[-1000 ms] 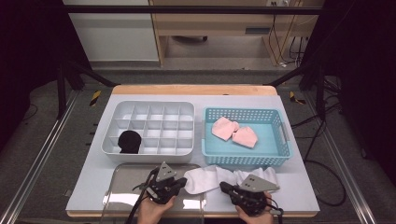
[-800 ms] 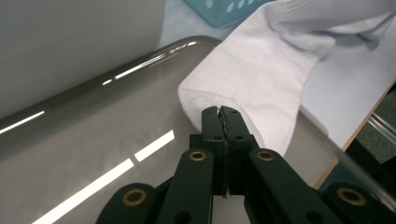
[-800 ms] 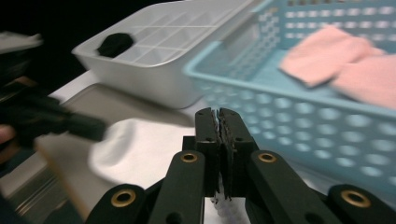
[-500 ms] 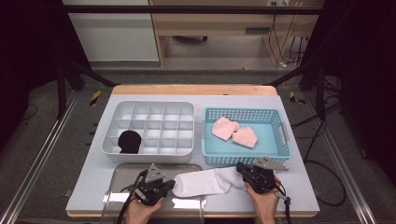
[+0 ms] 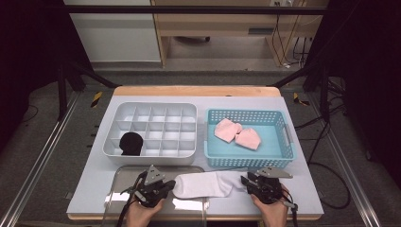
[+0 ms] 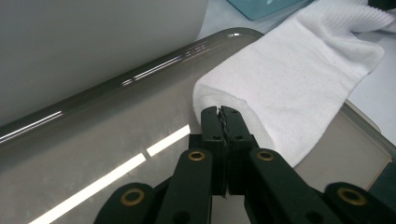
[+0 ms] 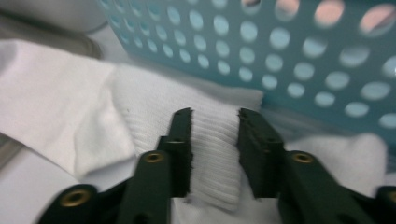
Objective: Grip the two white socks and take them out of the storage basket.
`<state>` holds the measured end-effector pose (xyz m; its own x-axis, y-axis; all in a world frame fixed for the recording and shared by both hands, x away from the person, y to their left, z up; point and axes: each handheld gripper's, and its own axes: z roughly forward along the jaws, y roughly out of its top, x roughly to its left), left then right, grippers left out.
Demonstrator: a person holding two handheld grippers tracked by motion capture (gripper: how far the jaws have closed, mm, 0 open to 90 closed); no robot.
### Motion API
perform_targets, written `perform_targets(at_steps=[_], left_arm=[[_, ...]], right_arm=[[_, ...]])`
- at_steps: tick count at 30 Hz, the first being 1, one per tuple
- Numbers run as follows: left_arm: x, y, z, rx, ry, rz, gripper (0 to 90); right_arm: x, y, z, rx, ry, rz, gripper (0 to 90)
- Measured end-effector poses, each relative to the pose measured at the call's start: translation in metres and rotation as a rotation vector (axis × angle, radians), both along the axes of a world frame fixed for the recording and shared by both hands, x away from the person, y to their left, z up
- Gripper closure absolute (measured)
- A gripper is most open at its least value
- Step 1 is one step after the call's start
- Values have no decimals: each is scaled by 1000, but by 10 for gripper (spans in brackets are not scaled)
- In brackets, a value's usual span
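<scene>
Jaws at both ends of flat white sock (image 5: 202,184)

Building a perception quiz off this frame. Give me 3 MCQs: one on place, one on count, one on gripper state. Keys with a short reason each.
1. Where does the black sock lie?
A. in the blue basket
B. in a front-left compartment of the white divider tray
C. on the metal tray

2. How many pink socks lie in the blue basket?
A. none
B. two
C. five

3. How do the left gripper's jaws stand?
A. shut on the toe end of the white sock
B. wide open above the table
C. shut on the basket rim

Key: 1 B, it sits in the white divider tray at front left. 2 B, two pink pieces lie side by side. 3 A, the jaws meet on the edge of the white sock.
</scene>
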<state>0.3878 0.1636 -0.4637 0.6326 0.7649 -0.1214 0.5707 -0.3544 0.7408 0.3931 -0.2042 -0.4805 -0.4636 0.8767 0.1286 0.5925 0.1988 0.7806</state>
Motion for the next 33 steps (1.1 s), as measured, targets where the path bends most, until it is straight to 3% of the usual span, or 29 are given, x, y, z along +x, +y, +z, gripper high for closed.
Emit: perform_targets(at_steps=[3, 7, 10, 13, 19, 25, 30, 33], left_arm=[[-1, 5, 3, -7, 1, 1, 884], [-3, 17, 8, -33, 11, 12, 884], [-3, 28, 12, -33, 23, 33, 884], [2, 34, 12, -24, 25, 62, 884], [5, 33, 7, 66, 14, 89, 883], [9, 35, 5, 119, 17, 108, 883], [9, 37, 4, 112, 25, 106, 867], [9, 37, 5, 108, 16, 117, 799]], right_arm=[[-3, -3, 6, 41, -2, 15, 895], [-13, -6, 23, 87, -49, 39, 900], [-18, -3, 30, 126, -48, 69, 900], [-16, 5, 27, 110, -27, 73, 900], [-5, 18, 4, 63, 44, 80, 895], [-6, 19, 5, 77, 21, 92, 891], [-7, 10, 9, 80, -16, 60, 856], [-8, 2, 12, 59, -35, 36, 786]])
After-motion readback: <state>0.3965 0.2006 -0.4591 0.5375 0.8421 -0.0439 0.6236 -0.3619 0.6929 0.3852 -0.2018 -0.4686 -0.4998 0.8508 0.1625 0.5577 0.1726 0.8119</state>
